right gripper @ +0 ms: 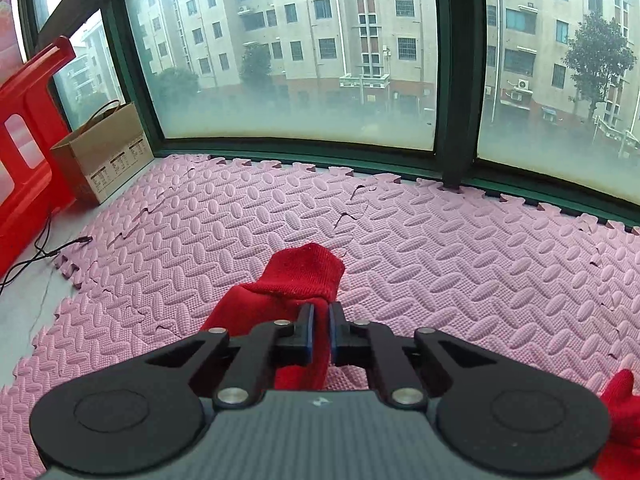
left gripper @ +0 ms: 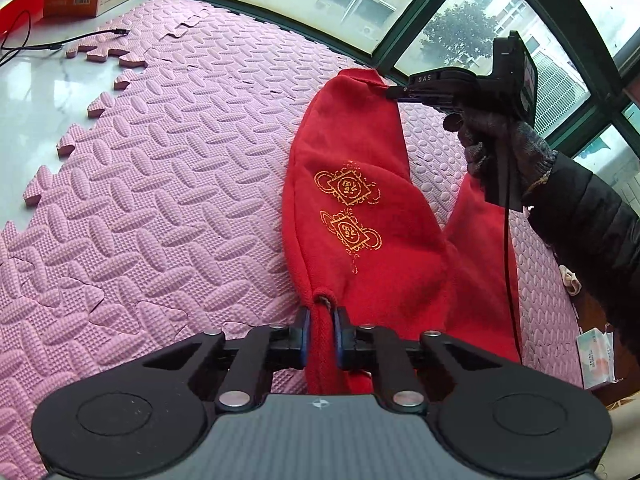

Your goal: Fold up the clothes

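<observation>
A red knitted garment [left gripper: 352,200] with gold embroidered emblems hangs stretched above the pink foam mat [left gripper: 160,184]. My left gripper [left gripper: 320,316] is shut on a bunched hem of it, close to the camera. At its far end my right gripper [left gripper: 394,92], held by a gloved hand [left gripper: 500,144], pinches the ribbed cuff. In the right wrist view that gripper [right gripper: 321,312] is shut on the red cuff [right gripper: 304,272], which sticks out past the fingertips. More of the red cloth shows at the lower right corner [right gripper: 618,400].
The mat's jigsaw edge [left gripper: 100,104] meets a white floor [left gripper: 36,80] with a black cable [left gripper: 60,44]. A cardboard box [right gripper: 104,152] and a red plastic stool [right gripper: 28,128] stand at the far left. Green-framed windows [right gripper: 300,148] border the mat's far side. A small packet [left gripper: 596,356] lies at right.
</observation>
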